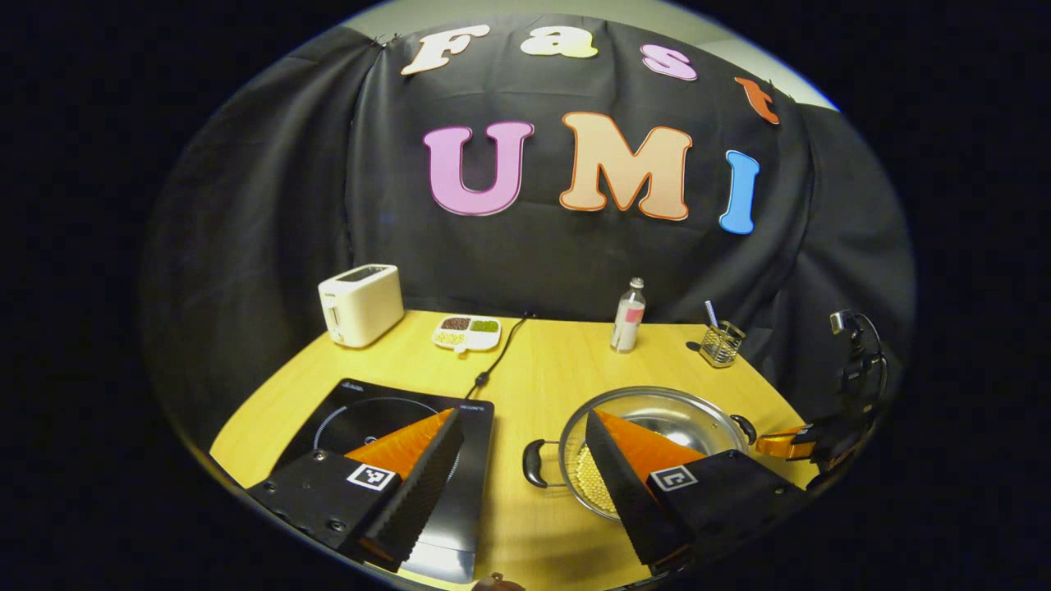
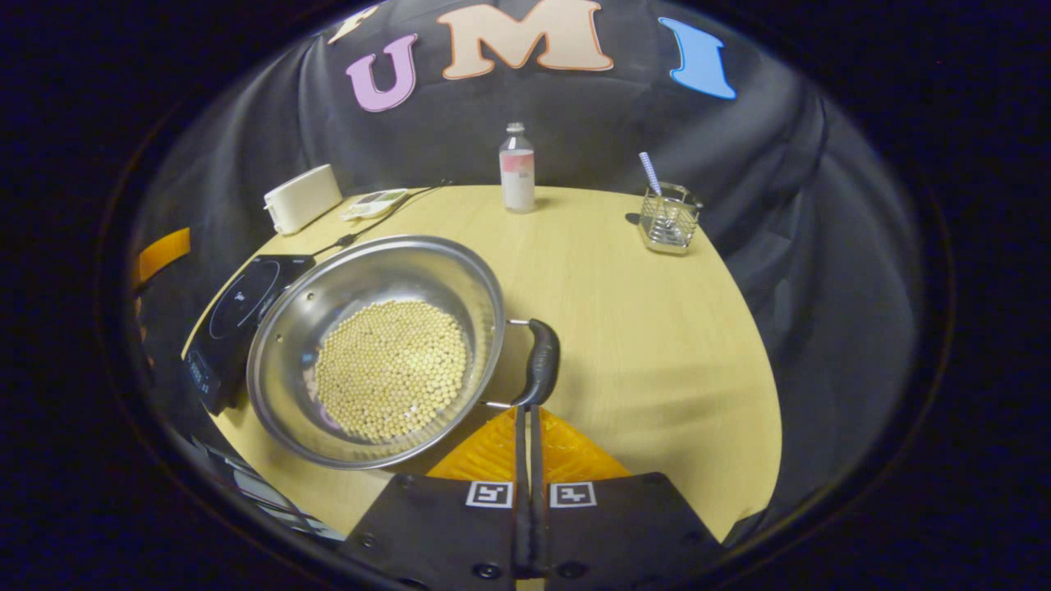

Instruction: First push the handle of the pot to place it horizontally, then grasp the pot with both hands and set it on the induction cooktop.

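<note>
Right gripper view: I see the table (image 2: 657, 345) ahead of my right gripper (image 2: 526, 410). The induction cooktop (image 2: 238, 312) sits far left, and the steel pot (image 2: 378, 345) of pale beans (image 2: 392, 369) is just left of my fingertips. Its near handle (image 2: 538, 361) touches them; fingers pressed together, holding nothing. Left gripper view: my left gripper (image 1: 521, 447) spreads wide, pot ahead-right, cooktop ahead-left.

The right claw (image 2: 526, 410) has its two fingers pressed together, with the tips just at the pot's black handle (image 2: 538, 361). The shiny pot (image 2: 287, 345) holds lots of little yellow beans (image 2: 392, 368) and sits on the tabletop (image 2: 649, 345), beside the black cooktop (image 2: 238, 308).
</note>
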The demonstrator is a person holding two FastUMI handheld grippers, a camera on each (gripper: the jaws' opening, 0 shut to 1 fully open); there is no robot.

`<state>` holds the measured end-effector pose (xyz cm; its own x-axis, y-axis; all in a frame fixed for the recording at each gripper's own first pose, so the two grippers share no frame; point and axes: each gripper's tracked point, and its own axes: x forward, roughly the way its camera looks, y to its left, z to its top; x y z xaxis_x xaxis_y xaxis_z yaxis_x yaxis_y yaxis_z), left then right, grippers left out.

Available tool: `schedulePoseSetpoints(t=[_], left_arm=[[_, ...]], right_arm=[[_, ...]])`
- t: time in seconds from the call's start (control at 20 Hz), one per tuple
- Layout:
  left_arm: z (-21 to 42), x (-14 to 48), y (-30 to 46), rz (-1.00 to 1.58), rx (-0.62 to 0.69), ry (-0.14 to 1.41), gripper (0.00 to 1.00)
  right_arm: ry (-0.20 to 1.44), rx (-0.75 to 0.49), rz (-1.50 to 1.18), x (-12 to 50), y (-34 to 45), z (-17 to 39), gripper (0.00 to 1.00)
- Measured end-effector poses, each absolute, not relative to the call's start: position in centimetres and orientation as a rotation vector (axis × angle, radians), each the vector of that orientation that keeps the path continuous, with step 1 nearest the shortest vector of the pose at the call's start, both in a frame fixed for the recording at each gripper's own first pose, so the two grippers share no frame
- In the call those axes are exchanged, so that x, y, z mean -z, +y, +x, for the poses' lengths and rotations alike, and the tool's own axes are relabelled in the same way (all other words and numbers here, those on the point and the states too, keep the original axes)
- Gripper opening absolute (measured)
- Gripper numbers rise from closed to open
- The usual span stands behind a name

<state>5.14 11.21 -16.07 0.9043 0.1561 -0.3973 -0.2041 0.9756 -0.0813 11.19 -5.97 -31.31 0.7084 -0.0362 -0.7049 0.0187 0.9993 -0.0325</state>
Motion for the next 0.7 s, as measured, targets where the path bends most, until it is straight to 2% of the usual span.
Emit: schedulePoseSetpoints(t=[0.2, 0.3, 0.4, 0.45, 0.7], left_arm=[[6.1, 17.6, 10.6, -0.139, -0.164, 0.434, 0.97], [6.7, 18.4, 10.4, -0.129, -0.15, 0.446, 0.98], [7.2, 19.0, 10.2, -0.126, -0.135, 0.462, 0.98], [7.5, 19.4, 10.0, -0.131, -0.124, 0.47, 0.98], [8.9, 21.2, 9.0, -0.147, -0.084, 0.509, 0.98]], right_arm=[[0.77, 0.059, -0.015, 30.2, -6.8, 11.6, 0.04], [0.762, 0.063, -0.019, 29.9, -6.7, 11.9, 0.31], [0.755, 0.069, -0.023, 29.9, -6.7, 12.2, 0.36], [0.75, 0.063, -0.014, 29.6, -6.5, 12.4, 0.53], [0.739, 0.071, 0.005, 29.2, -6.3, 13.4, 0.76]])
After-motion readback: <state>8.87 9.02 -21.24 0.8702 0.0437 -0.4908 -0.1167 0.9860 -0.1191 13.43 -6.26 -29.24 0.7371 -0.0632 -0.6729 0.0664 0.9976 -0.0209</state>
